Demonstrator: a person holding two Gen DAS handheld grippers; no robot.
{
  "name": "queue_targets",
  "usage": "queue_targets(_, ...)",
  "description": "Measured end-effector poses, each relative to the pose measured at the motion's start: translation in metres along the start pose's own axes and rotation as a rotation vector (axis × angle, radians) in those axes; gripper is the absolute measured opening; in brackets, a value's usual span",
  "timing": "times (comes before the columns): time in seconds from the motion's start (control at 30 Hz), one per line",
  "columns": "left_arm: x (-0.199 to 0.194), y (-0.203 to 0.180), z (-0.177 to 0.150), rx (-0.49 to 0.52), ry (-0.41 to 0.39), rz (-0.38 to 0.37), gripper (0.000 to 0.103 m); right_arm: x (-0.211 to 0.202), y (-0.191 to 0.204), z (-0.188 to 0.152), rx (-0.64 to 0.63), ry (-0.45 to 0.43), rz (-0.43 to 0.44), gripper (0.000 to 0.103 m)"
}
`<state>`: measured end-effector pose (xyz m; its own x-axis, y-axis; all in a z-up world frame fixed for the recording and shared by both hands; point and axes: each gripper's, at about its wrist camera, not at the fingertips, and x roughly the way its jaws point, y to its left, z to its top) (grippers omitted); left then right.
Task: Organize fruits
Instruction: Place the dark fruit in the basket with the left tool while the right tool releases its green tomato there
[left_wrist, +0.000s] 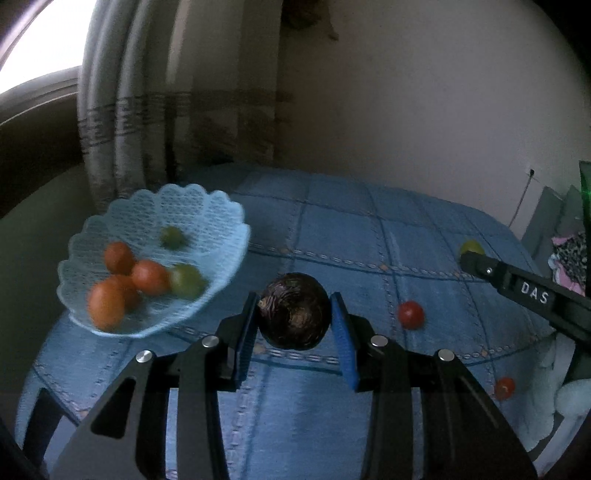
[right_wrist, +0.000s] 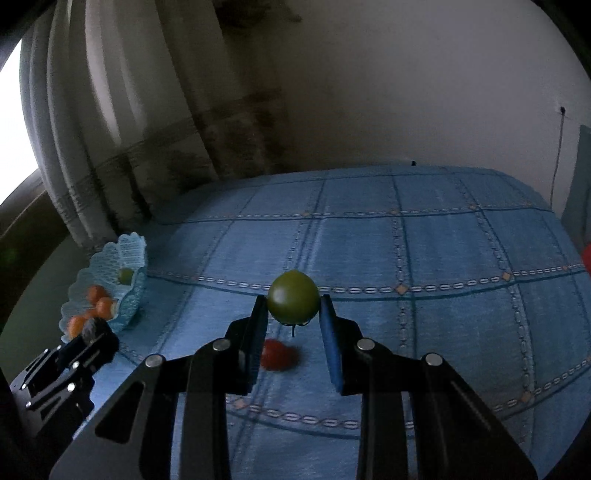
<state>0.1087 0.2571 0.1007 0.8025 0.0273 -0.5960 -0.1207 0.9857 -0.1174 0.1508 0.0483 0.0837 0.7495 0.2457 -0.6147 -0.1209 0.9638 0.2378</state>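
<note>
"DAS" lettering on right claw (left_wrist: 466, 258)

You have a dark brown, almost black fruit (left_wrist: 294, 312) between the left tongs (left_wrist: 293, 317), whose frame is black with blue pads (left_wrist: 341, 332). The right tongs (right_wrist: 293, 314), same black and blue, carry a plain green fruit (right_wrist: 293, 301). The table (left_wrist: 369, 236) wears a blue cloth checked with darker lines and pale chain stitching. The bowl (left_wrist: 225, 210) is pale blue lace-patterned mesh, holding orange fruits (left_wrist: 149, 277) and yellow-green ones (left_wrist: 186, 281). A red fruit (left_wrist: 410, 314) lies on the cloth.
</note>
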Motion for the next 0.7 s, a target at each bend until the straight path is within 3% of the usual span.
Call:
queue_targets(0.3,-0.016,0.060,0.017,-0.031,-0.045,0.068,0.040,0.004,0.049,-0.001,-0.043,0.010,0.066,0.029)
queue_targets(0.63,0.002,0.087,0.013,-0.072,-0.011,0.056,0.040,0.018,0.105,-0.001,-0.104,0.027,0.120,0.029)
queue_targets(0.67,0.007,0.089,0.013,-0.076,0.001,0.054,0.044,0.019,0.110,-0.001,-0.109,0.029,0.126,0.029)
queue_targets(0.7,0.008,0.090,0.013,-0.079,0.003,0.056,0.062,0.020,0.114,-0.001,-0.113,0.029,0.130,0.029)
